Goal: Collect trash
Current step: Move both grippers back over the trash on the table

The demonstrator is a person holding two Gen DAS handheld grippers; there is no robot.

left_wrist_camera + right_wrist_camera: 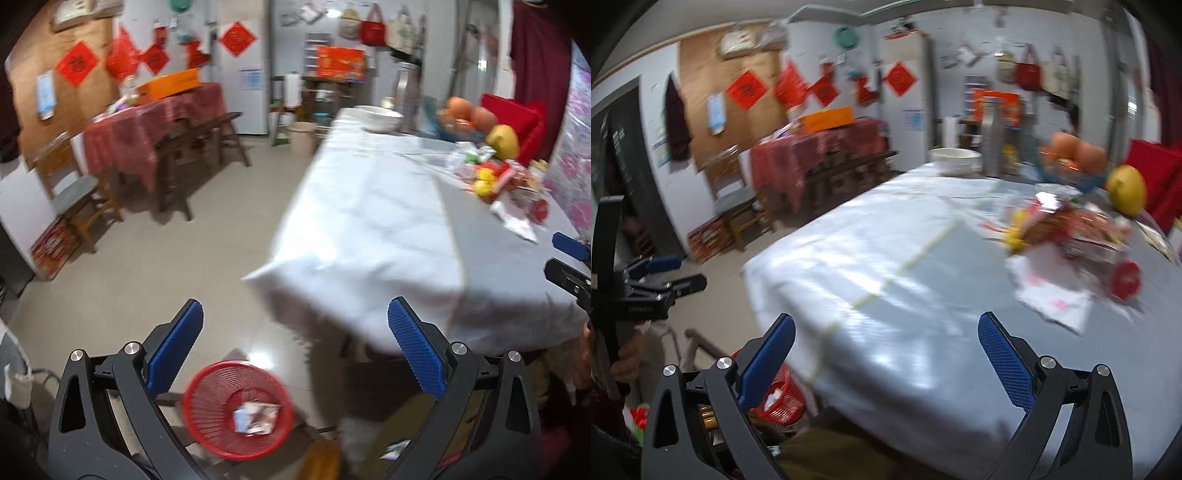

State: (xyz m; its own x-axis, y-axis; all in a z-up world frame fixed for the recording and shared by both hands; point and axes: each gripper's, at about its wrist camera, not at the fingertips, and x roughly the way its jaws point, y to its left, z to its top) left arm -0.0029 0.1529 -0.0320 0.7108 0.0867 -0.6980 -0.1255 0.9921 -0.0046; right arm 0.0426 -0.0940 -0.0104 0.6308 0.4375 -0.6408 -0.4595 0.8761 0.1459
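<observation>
Task state at mid-collection. The left gripper (295, 350) hangs above the floor beside the table (369, 229), its jaws spread wide and holding nothing. Directly below it, on the floor just off the table's near corner, stands the red mesh basket (238, 410), which already contains a few crumpled wrappers (256, 417); this part of the task appears done. The right gripper (886, 354) is over the near end of the table, pointing along its length, with jaws likewise wide apart and empty. In the right wrist view the basket shows low at the left, partly hidden behind the gripper's left finger.

What remains lies at the table's far right side: a loose pile of red and yellow packaging (1067, 229), with a flat white wrapper (1052, 299) and a small round red item (1124, 278) just in front of it. Motion blur prevents telling how many separate pieces the pile holds, or which of them are trash rather than goods. Behind it sit a bowl of fruit (1075, 155), a yellow fruit (1126, 190), a white bowl (955, 157) and a metal flask (991, 136), which seem not to belong to the task. The near half of the white tablecloth carries no litter. Judged overall, the work is partly complete: some trash is binned, the larger share is still on the table, well apart from both grippers.
</observation>
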